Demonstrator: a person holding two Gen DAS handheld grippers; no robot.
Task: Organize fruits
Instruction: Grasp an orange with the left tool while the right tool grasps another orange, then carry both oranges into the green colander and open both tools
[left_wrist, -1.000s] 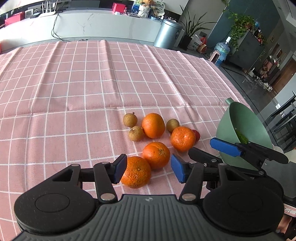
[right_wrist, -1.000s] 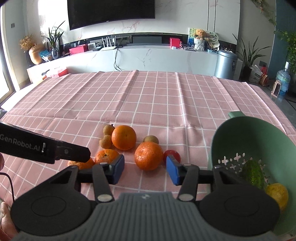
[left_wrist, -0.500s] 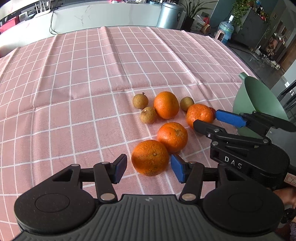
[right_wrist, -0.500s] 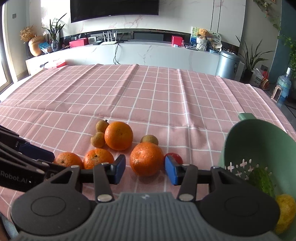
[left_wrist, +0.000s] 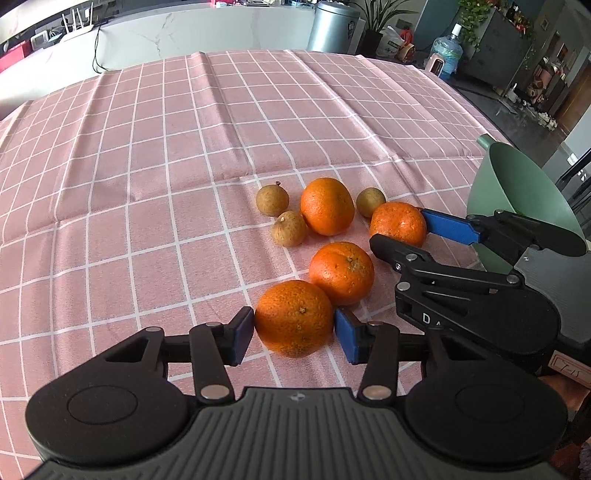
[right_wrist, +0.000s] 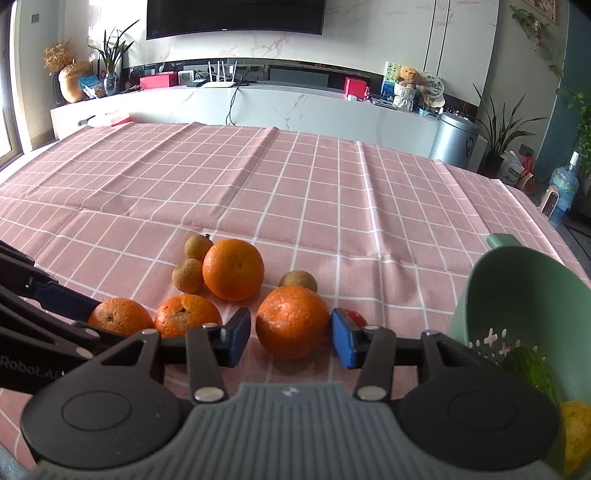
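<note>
Several oranges and three small brown longans (left_wrist: 272, 199) lie on the pink checked cloth. My left gripper (left_wrist: 294, 331) has its blue pads against both sides of the nearest orange (left_wrist: 293, 317), which rests on the cloth. My right gripper (right_wrist: 290, 335) straddles another orange (right_wrist: 291, 320); a narrow gap shows at its left pad, so it is open around it. That orange also shows in the left wrist view (left_wrist: 398, 223). A small red fruit (right_wrist: 353, 317) lies just behind the right pad. A green colander (right_wrist: 524, 295) stands at the right.
The colander holds a green fruit (right_wrist: 526, 365) and a yellow one (right_wrist: 574, 432). A third orange (left_wrist: 341, 272) sits just beyond the left gripper, and the largest orange (left_wrist: 327, 205) lies among the longans. A white counter and a bin (right_wrist: 456, 142) stand beyond the table's far edge.
My left gripper moved forward and its pads closed onto the nearest orange. My right gripper advanced so its pads flank the orange by the red fruit.
</note>
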